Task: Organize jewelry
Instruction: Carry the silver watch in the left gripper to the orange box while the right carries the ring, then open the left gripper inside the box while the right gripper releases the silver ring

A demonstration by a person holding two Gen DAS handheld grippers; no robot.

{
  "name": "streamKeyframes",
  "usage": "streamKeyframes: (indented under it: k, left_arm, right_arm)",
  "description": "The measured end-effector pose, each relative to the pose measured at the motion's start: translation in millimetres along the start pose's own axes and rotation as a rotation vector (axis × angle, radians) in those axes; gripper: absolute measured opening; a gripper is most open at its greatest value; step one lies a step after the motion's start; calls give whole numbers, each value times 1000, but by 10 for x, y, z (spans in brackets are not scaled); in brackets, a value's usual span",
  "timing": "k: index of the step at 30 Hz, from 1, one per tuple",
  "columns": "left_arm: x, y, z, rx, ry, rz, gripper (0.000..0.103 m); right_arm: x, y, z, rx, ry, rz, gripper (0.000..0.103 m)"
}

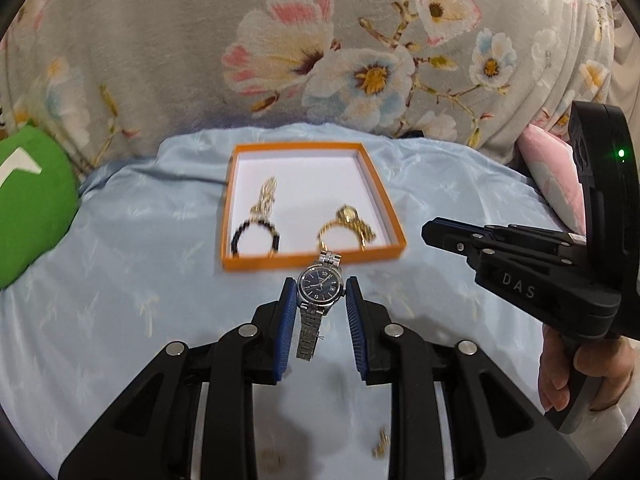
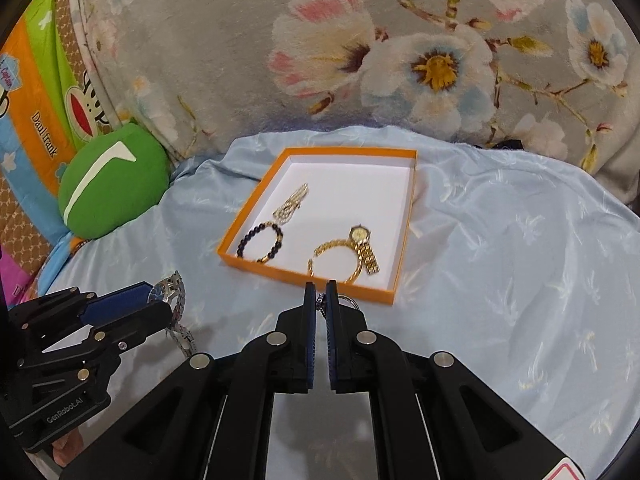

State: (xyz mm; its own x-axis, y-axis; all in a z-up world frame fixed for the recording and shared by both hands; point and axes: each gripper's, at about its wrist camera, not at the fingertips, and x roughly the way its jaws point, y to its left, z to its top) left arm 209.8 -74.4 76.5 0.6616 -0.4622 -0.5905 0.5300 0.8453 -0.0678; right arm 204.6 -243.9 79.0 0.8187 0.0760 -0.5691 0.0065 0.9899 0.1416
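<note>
A: In your left wrist view, what do you hold?
B: Your left tongs (image 1: 320, 304) grip the silver watch (image 1: 319, 285) at its case, strap dangling; the orange box (image 1: 312, 258) lies just ahead.
A: And your right view?
B: Your right tongs (image 2: 320, 300) are nearly closed, pinching a thin chain (image 2: 319, 301); the gold watch (image 2: 359, 236) sits beyond the tips, inside the box.

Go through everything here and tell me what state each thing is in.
Orange box: open, no lid.
Silver watch: held in the left gripper, band hanging.
Gold watch: lying in the box.
Bead bracelet: lying in the box.
Right gripper: shut on a thin chain.
</note>
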Motion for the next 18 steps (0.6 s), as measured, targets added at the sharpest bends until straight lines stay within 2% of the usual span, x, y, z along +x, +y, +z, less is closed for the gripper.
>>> streamKeyframes:
  k: [4, 9, 18]
  left_arm:
    - [448, 99, 375, -26, 0, -9, 24]
    - [968, 222, 676, -62, 0, 1, 24]
    - [1530, 230, 790, -49, 29, 14, 24]
  right_arm:
    - [329, -163, 330, 22, -15, 5, 4]
    - [758, -282, 550, 16, -6, -16, 4]
    - [1282, -369, 601, 1, 28, -47, 4]
